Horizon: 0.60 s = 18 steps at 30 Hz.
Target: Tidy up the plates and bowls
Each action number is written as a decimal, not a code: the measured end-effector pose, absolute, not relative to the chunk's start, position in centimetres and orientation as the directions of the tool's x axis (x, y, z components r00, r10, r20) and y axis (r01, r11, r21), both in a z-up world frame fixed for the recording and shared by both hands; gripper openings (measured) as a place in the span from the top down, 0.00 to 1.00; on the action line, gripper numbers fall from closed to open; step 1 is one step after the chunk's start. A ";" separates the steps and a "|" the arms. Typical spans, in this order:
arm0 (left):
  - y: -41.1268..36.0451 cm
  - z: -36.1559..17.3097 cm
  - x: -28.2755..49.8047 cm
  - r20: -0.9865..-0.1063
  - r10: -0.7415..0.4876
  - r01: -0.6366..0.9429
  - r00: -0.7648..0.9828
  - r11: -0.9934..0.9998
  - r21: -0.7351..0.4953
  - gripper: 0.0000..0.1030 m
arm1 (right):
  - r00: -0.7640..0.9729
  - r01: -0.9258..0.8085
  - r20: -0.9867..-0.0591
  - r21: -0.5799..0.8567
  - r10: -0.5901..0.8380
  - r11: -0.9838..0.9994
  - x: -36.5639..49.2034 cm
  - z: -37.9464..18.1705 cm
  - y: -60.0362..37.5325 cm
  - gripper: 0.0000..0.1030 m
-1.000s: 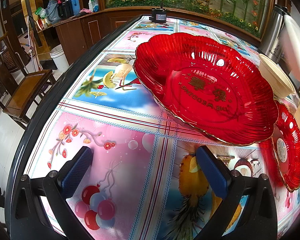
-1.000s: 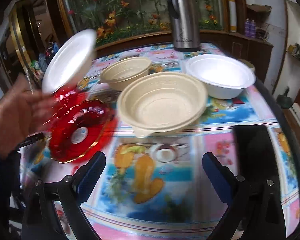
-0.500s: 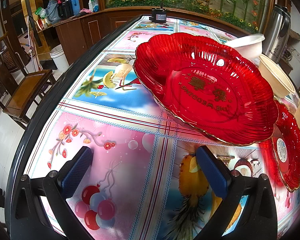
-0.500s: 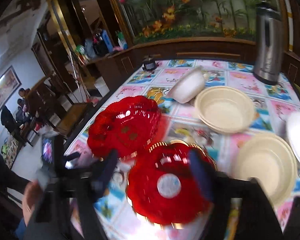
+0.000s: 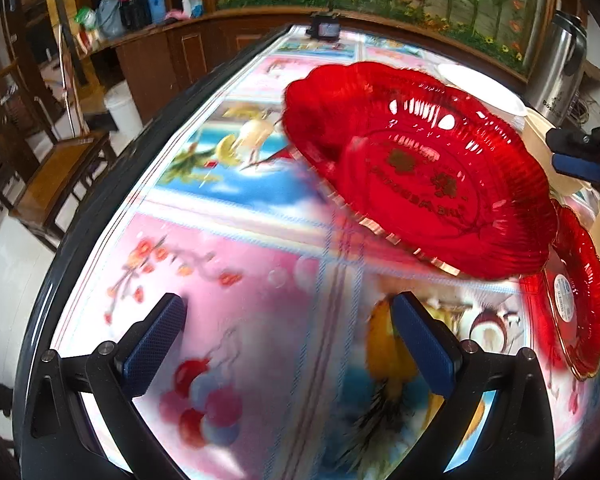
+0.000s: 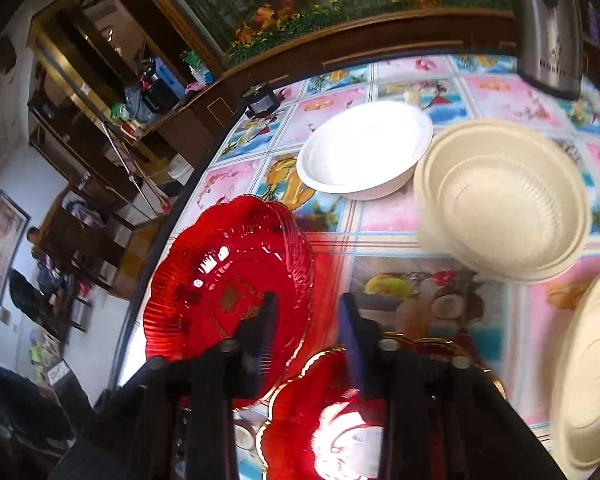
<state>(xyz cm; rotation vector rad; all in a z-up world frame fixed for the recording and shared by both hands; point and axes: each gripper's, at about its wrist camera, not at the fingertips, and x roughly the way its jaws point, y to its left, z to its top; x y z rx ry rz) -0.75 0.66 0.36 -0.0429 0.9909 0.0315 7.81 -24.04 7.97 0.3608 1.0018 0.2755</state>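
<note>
A: What is the left hand-held gripper (image 5: 288,344) doing?

B: It is hovering low over the table (image 5: 236,264), its blue pads spread wide apart and gripping nothing. The printed cloth is showing between them.

A: And where is the large red plate (image 5: 420,168) sitting?

B: It is lying on the table ahead of that gripper and to its right, with gold lettering in its middle. A smaller red plate (image 5: 576,300) is sitting just beside it at the right edge, and the two rims are overlapping in the view.

A: Is the right hand-held gripper (image 6: 308,320) holding anything?

B: Its pads are standing fairly close together over the large red plate's (image 6: 228,288) right rim, but the picture is blurring there, so I cannot tell whether it is gripping the rim. The smaller red plate (image 6: 332,420) is lying directly beneath it.

A: What about the bowls?

B: A white bowl (image 6: 364,148) is sitting farther back, a cream bowl (image 6: 500,200) is touching its right side, and another cream bowl (image 6: 588,360) is showing at the right edge. A steel thermos (image 6: 548,24) is standing behind them.
</note>
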 end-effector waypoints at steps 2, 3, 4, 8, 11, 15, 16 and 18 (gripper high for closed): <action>1.9 1.1 -1.8 -0.830 -0.062 -0.033 0.554 0.995 -0.096 0.00 | 0.516 -0.060 -0.764 0.418 0.387 0.906 8.0 7.6 -23.8 0.71; 2.4 1.6 -2.4 -0.822 -0.086 -0.028 0.563 0.992 -0.123 0.00 | 0.523 -0.054 -0.762 0.416 0.381 0.908 8.0 7.5 -23.7 0.70; 3.1 2.3 -3.2 -0.811 -0.114 -0.021 0.574 0.988 -0.153 0.00 | 0.530 -0.049 -0.758 0.419 0.379 0.907 8.0 7.5 -23.9 0.70; 5.5 4.0 -3.2 -0.786 -0.193 -0.026 0.588 0.966 -0.257 0.04 | 0.551 -0.052 -0.743 0.423 0.379 0.905 8.0 7.4 -23.6 0.70; 7.9 5.0 -1.5 -0.787 -0.227 -0.070 0.574 0.944 -0.323 0.22 | 0.554 -0.059 -0.739 0.424 0.382 0.904 8.0 7.0 -23.3 0.70; 8.3 6.6 1.2 -0.795 -0.243 -0.063 0.556 0.941 -0.332 0.26 | 0.557 -0.100 -0.733 0.407 0.389 0.908 7.8 6.5 -22.8 0.70; 8.1 6.9 2.2 -0.803 -0.230 -0.064 0.550 0.947 -0.315 0.30 | 0.559 -0.107 -0.730 0.406 0.393 0.907 7.9 6.6 -22.8 0.70; 7.7 7.0 3.9 -0.813 -0.217 -0.063 0.541 0.953 -0.296 0.36 | 0.550 -0.119 -0.729 0.415 0.408 0.902 8.0 6.0 -22.9 0.70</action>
